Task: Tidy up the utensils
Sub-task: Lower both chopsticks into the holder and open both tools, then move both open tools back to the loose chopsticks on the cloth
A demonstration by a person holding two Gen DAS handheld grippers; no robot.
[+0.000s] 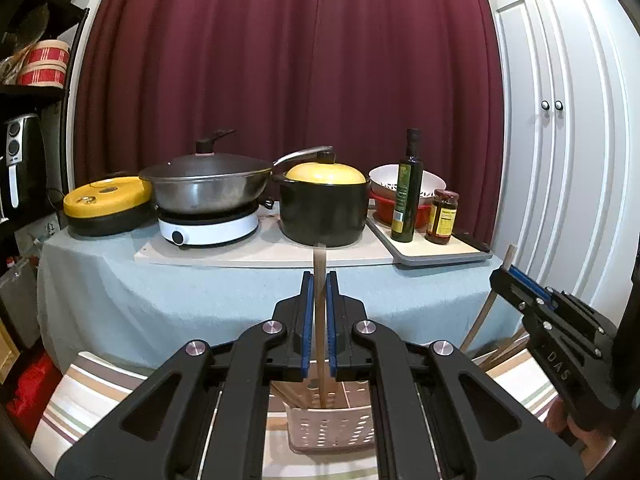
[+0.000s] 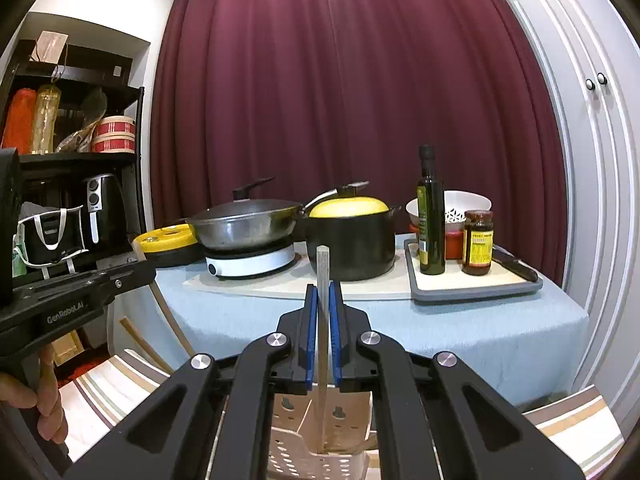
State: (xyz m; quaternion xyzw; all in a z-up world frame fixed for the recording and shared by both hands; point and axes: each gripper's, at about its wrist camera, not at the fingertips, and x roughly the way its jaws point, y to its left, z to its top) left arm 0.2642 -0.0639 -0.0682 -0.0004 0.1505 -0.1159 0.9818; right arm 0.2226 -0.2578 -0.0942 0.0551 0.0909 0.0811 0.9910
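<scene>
In the left wrist view my left gripper [image 1: 319, 276] is shut on a pale wooden chopstick [image 1: 320, 260] that stands upright. Its lower end reaches into a beige perforated utensil basket [image 1: 332, 428] just below. My right gripper [image 1: 507, 274] shows at the right edge, with a stick tip [image 1: 510, 254] poking above it. In the right wrist view my right gripper [image 2: 323, 288] is shut on another upright chopstick [image 2: 323, 264], whose lower end sits in the same basket [image 2: 296, 452]. The left gripper [image 2: 136, 274] shows at the left edge, held by a hand [image 2: 44, 400].
The basket stands on a striped cloth [image 1: 92, 392]. Behind is a blue-covered table [image 2: 460, 328] with a wok [image 1: 208, 188] on an induction cooker, a black pot [image 1: 324, 212], an oil bottle [image 2: 431, 216], a jar [image 2: 478, 242] and a knife [image 2: 516, 266]. Loose sticks [image 2: 140, 342] lean nearby. A shelf [image 2: 80, 200] stands at left.
</scene>
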